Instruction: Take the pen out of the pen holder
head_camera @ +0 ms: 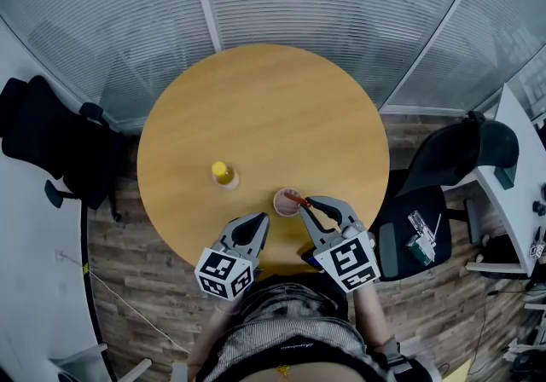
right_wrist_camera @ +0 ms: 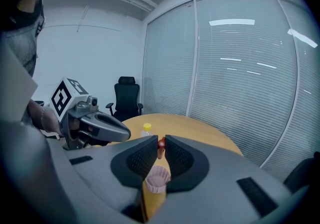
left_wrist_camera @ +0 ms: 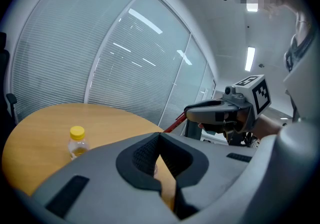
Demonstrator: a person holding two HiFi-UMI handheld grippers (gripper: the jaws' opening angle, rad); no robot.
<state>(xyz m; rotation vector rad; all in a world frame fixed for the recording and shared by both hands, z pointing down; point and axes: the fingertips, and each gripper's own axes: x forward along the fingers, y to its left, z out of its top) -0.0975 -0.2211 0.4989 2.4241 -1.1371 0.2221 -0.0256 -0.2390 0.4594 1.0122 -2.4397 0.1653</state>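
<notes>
Working over the round table (head_camera: 273,107), right gripper (head_camera: 310,205) does the job; left gripper (head_camera: 260,220) sits just beside it at the near edge, jaws pressed together with nothing between them. Step in hand looks like the pull-out: grip is made, pen likely not clear of the cup yet.

To do it well:
- draw up along the pen's own lean, not sideways, or the light cup will probably tip or drag
- keep the squeeze steady; the grip is near the pen's top end, so the pen could swivel
- left gripper is free and close enough to steady the cup if it starts to lift
- bottle (head_camera: 222,173) with yellow cap stands well apart to the left, no obstacle

Pen holder (right_wrist_camera: 158,180), a small pink cup, stands upright directly below the right jaws, not touched by them. Red pen (right_wrist_camera: 160,144) is pinched between the right pads, jaws narrow around it, its shaft slanting down toward the cup; whether the tip has left the cup I cannot tell.
</notes>
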